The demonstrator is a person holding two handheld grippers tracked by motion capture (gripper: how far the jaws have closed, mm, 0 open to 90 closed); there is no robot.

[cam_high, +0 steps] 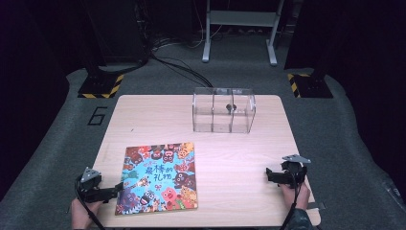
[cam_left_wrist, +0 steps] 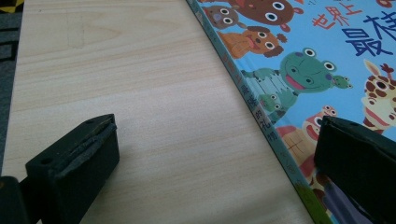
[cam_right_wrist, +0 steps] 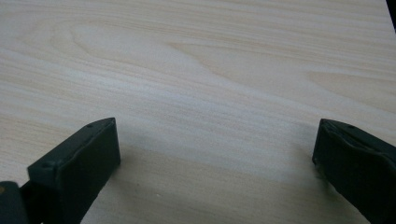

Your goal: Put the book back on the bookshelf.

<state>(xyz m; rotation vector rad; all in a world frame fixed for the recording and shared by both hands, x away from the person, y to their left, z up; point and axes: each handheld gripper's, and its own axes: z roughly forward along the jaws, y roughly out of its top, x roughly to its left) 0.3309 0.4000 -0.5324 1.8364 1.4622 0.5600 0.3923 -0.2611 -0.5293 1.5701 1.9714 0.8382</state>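
The released left gripper (cam_high: 116,189) is approaching the picture book (cam_high: 159,176); straddle its near-left edge squarely. The right gripper (cam_high: 271,175) is waiting released.

The picture book (cam_left_wrist: 299,79) is cut off by the left gripper view's edges, its lower corner hidden behind one jaw.

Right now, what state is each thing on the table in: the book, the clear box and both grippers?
Picture book: closed, lying flat, cover up, at the table's near left.
Clear box: upright at the far edge, lid shut as far as I can tell, nothing visible inside.
Left gripper: open, holding nothing, at the book's left edge.
Right gripper: open, holding nothing, over bare table.
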